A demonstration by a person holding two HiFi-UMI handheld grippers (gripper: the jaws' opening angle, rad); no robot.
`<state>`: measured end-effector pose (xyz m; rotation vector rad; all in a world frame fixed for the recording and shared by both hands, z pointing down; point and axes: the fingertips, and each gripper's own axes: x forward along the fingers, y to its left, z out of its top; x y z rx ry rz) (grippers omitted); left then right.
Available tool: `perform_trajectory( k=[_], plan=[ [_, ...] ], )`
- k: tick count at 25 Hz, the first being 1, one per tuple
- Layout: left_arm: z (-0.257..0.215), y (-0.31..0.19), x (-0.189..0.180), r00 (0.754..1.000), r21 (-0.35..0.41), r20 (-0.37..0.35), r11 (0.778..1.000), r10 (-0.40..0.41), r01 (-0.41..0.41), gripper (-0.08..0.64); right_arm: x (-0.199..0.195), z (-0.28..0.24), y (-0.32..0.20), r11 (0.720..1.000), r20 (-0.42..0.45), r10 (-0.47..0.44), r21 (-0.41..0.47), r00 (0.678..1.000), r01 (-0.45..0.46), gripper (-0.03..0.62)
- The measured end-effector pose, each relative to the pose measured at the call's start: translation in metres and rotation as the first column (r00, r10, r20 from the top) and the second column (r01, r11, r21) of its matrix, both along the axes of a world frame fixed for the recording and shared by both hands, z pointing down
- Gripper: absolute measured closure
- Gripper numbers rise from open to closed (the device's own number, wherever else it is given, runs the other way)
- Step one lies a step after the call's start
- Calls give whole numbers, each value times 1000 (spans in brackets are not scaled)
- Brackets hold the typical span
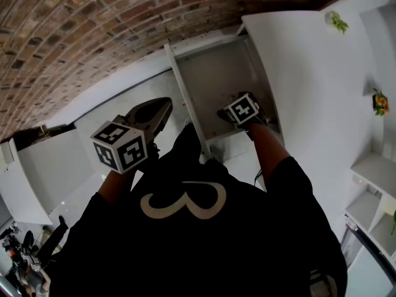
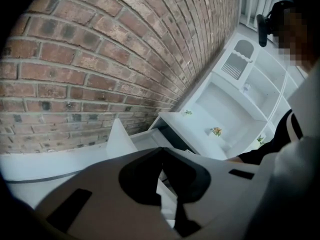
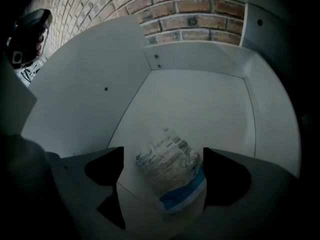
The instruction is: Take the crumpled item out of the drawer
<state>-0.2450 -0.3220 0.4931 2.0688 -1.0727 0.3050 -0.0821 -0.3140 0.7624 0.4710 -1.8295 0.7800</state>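
Crumpled packet point(image 3: 170, 171), white with dark print and a blue band, lies on the drawer point(image 3: 195, 99) floor squarely between the fingers point(image 3: 227, 176) of the right gripper point(image 3: 162, 159). Those fingers stand wide apart and have hold of nothing yet. The packet fills most of the gap; its edge sits just beside one finger, and I cannot tell whether it touches.

Its long axis runs roughly along the line the gripper points, a little slanted, with the blue-banded end nearest the gripper. By my reckoning the fingers would close across its narrower width, which suits a straight pinch with no turning first.

Outward from there, the packet rests toward the front of the drawer. The back wall and both side walls stand well apart from it, and the floor around it is bare. The drawer is open above, so a lift straight up looks unobstructed.

The left gripper point(image 2: 161, 151) is outside the drawer, off to its left over the white desk point(image 1: 117, 101), fingertips together and empty. The right is plainly the nearer one for this pick.
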Motion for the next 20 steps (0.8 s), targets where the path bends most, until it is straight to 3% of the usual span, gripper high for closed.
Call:
perform_trajectory(
  k=[4,8,10,15,20],
  plan=[
    [5,0,0,1000,-14,2,1000,24,-23,557,-1,7,6,999,-19,-10,-39,1000,10,114],
    [7,-5,-2,1000,-18,-5,1000,23,-23,557,23,15,-2,999,-166,-32,-8,986,31,135],
    [8,-6,-3,1000,-19,-8,999,26,-26,557,26,16,-4,999,-198,-40,7,979,42,150],
    [14,-9,-4,999,-34,-5,999,35,-35,557,18,26,-8,990,-201,-112,62,973,126,194],
    [15,-13,-2,999,-37,-14,998,48,-48,557,22,24,-15,994,-210,-67,67,975,83,259]
  ],
)
